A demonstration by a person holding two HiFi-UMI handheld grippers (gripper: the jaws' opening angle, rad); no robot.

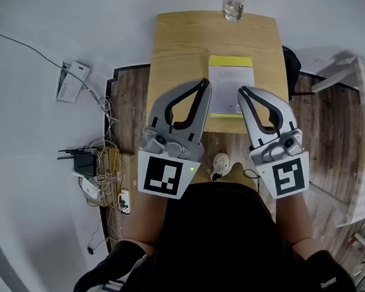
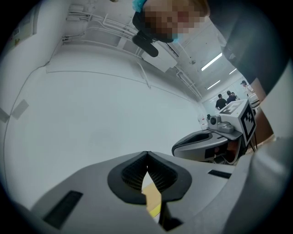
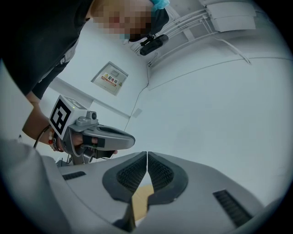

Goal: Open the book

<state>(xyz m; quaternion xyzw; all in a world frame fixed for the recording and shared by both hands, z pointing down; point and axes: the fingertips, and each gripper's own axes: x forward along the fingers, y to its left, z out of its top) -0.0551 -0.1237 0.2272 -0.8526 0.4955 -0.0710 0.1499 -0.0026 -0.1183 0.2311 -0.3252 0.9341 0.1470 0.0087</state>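
- Head view: the book [image 1: 230, 84] lies flat on the small wooden table [image 1: 176, 50], near the table's front edge, with its yellow-and-white cover facing up. It looks closed, so I judge the opening not yet begun. A bottle [image 1: 235, 0] stands at the far edge, well apart from the book. The left gripper [image 1: 204, 83] and the right gripper [image 1: 241, 90] hang above the near side of the table, one on each side of the book's lower end, and neither seems to touch it. Both pairs of fingers are pressed together.
- Left gripper view: the ribbed pads meet at their tips with nothing pinched between them. Through the small gap below the tips a sliver of wood and yellow shows, probably the table and the book. The other gripper is at the right.
- Right gripper view: these pads also meet tip to tip and hold nothing, with a patch of wood beneath.
- Left to do: reach the cover's edge, catch it and lift it over.
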